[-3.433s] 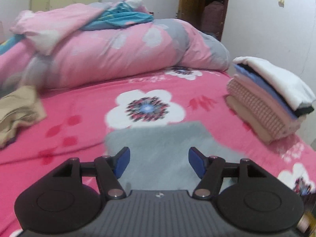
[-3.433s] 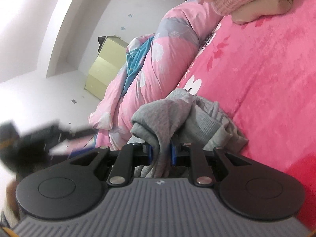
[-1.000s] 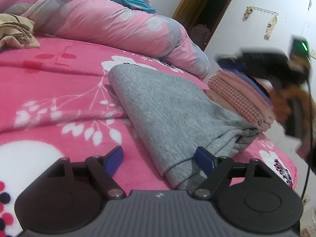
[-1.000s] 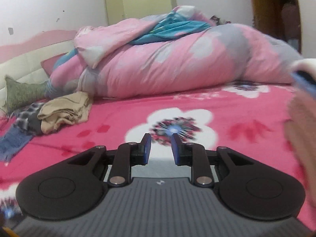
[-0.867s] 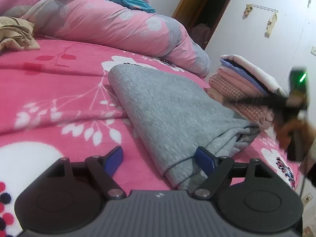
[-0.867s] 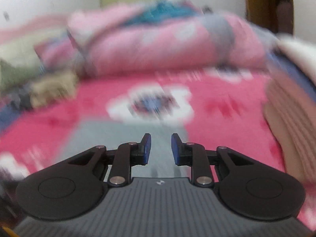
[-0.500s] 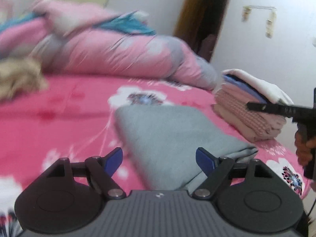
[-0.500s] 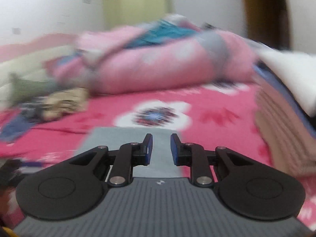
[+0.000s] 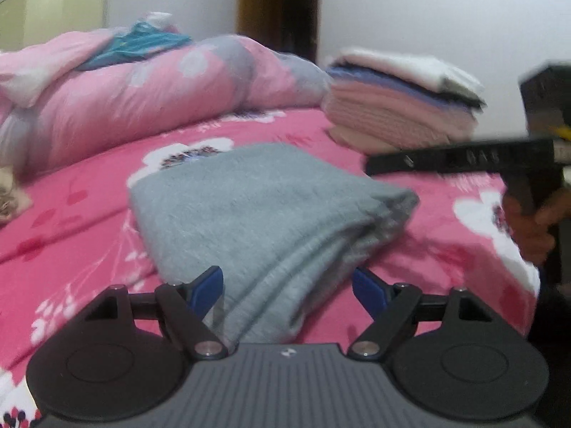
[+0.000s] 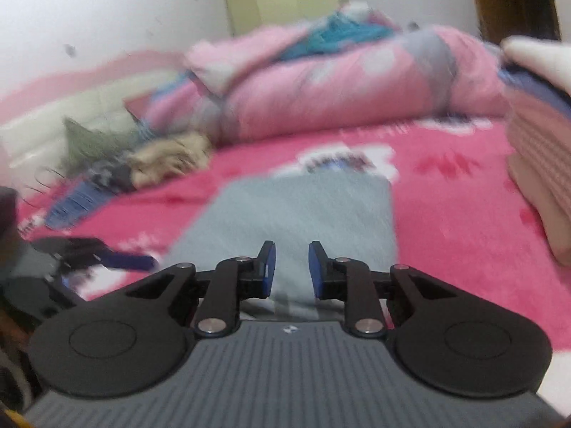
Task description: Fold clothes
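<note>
A grey garment [image 9: 257,207] lies folded into a thick rectangle on the pink flowered bed [image 9: 71,221]. My left gripper [image 9: 287,285] is open wide, and the garment's near end lies between its fingers; the right pad stands clear of the cloth. In the right wrist view the same garment [image 10: 307,214] lies just ahead. My right gripper [image 10: 291,255] hovers over its near edge, jaws a narrow gap apart with nothing pinched. The right gripper [image 9: 374,166] also shows side-on in the left wrist view, held by a hand [image 9: 531,224]. The left gripper's blue fingertip [image 10: 132,260] shows blurred at the left.
A stack of folded clothes [image 9: 399,107] stands on the bed to the right of the grey garment, against the wall. A rolled pink duvet [image 9: 142,96] fills the back. Unfolded clothes [image 10: 167,160] lie heaped at the far left. A dark doorway [image 9: 278,10] is behind.
The left wrist view has rolled from tilted to level and lifted a little. The right gripper has sunk and come in over the grey garment's right end. Both jaw gaps look unchanged.
</note>
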`<state>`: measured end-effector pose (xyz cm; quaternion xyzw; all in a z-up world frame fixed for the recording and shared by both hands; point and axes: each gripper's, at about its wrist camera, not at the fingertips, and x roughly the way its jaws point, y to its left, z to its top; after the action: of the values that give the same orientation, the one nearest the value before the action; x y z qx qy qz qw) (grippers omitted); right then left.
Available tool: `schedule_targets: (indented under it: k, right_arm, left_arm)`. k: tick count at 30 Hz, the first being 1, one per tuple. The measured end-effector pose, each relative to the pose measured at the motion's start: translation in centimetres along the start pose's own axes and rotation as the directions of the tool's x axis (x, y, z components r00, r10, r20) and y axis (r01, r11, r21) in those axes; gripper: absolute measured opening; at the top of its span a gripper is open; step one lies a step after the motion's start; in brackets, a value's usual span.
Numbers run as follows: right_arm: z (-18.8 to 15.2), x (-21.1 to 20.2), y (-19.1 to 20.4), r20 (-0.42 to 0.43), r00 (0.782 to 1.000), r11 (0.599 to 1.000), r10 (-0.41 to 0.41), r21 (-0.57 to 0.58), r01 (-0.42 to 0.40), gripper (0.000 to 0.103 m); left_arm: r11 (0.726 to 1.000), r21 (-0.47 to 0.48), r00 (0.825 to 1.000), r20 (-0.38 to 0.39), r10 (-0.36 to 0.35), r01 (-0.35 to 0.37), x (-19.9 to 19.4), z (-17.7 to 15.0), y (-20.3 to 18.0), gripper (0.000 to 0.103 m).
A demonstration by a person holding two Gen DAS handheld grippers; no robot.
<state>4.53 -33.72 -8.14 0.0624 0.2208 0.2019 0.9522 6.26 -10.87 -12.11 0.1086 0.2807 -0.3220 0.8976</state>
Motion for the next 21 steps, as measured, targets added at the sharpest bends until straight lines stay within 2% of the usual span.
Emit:
schedule_targets:
  k: [2, 3, 4, 5, 7, 9, 13, 16, 18, 21]
  right_arm:
    - [-1.2, 0.7, 0.0, -0.036, 0.999, 1.000, 0.020, -0.011, -0.020, 0.020]
    - [-2.4, 1.6, -0.2, -0.103, 0.994, 0.999, 0.028, -0.012, -0.029, 0.019]
    - [-3.5, 2.1, -0.3, -0.132, 0.990, 0.999, 0.038, -0.019, -0.041, 0.019]
    - [-3.6, 1.9, -0.4, -0.136, 0.990, 0.999, 0.048, -0.017, -0.051, 0.019]
    - [-2.8, 1.3, -0.5, -0.136, 0.989, 0.999, 0.054, 0.003, -0.055, 0.019]
    - [-1.4, 0.5, -0.1, -0.082, 0.995, 0.998, 0.058, 0.023, -0.057, 0.020]
    - [-0.6, 0.9, 1.9, -0.015, 0.996, 0.995, 0.093, -0.034, -0.093, 0.020]
    - [-3.3, 4.0, 2.4, -0.126, 0.990, 0.995, 0.061, -0.074, -0.071, 0.019]
    - [-3.6, 3.9, 2.3, -0.099, 0.993, 0.996, 0.058, -0.064, -0.065, 0.019]
    - [-1.5, 2.6, 2.1, -0.069, 0.996, 0.998, 0.060, -0.030, -0.062, 0.019]
  left_arm:
    - [0.997, 0.074, 0.999, -0.036, 0.017, -0.014, 0.6, -0.8, -0.9, 0.080]
    - [0.994, 0.103, 0.999, -0.037, 0.022, -0.019, 0.7, -1.0, -1.3, 0.080]
    - [0.992, 0.126, 0.999, -0.037, 0.026, -0.021, 0.6, -1.2, -1.5, 0.080]
    - [0.991, 0.133, 0.999, -0.039, 0.023, -0.017, 0.5, -1.4, -1.5, 0.080]
    - [0.992, 0.125, 0.999, -0.040, 0.009, -0.004, 0.4, -1.8, -1.1, 0.080]
    - [0.994, 0.113, 0.999, -0.036, -0.002, 0.006, 0.2, -2.1, -0.8, 0.080]
    - [0.997, 0.083, 1.000, -0.030, -0.001, 0.003, -0.6, -2.4, -0.7, 0.078]
    - [0.999, 0.041, 1.000, -0.014, -0.005, 0.006, -1.9, -2.4, 0.2, 0.068]
    - [1.000, 0.012, 1.000, 0.029, -0.008, 0.008, -3.1, -1.8, 0.9, 0.064]
    - [0.999, 0.038, 0.993, 0.120, -0.014, 0.009, -4.1, 0.0, 1.2, 0.062]
